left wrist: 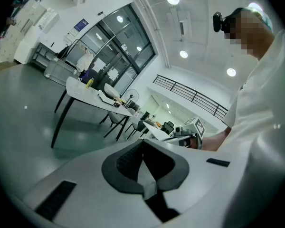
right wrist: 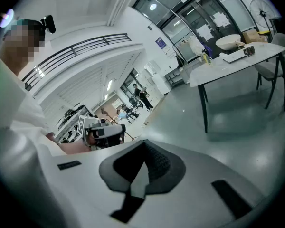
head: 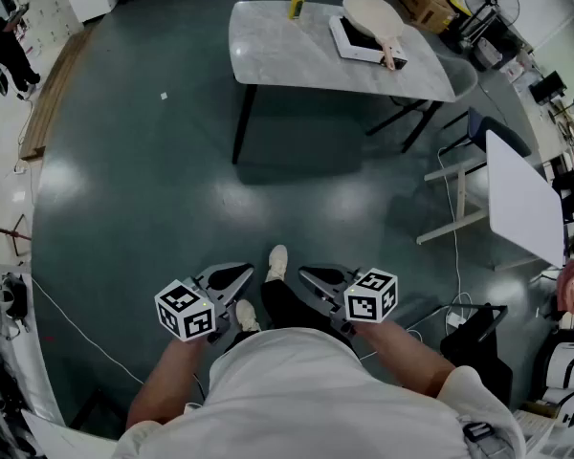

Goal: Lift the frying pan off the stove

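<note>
Grey-topped bench (head: 287, 51) is standing on dark legs on the dull green floor (head: 153, 180). It's carrying two things directly: a yellow bottle (head: 296, 4) standing upright at the far edge, and a white stove (head: 362, 55) sitting toward the right end, near the bottle.

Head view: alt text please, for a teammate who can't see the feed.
A pale frying pan sits on a small stove on a grey table across the room, untouched. In the foreground, the left hand-held gripper and right hand-held gripper are both shut and empty, above dark floor.
</note>
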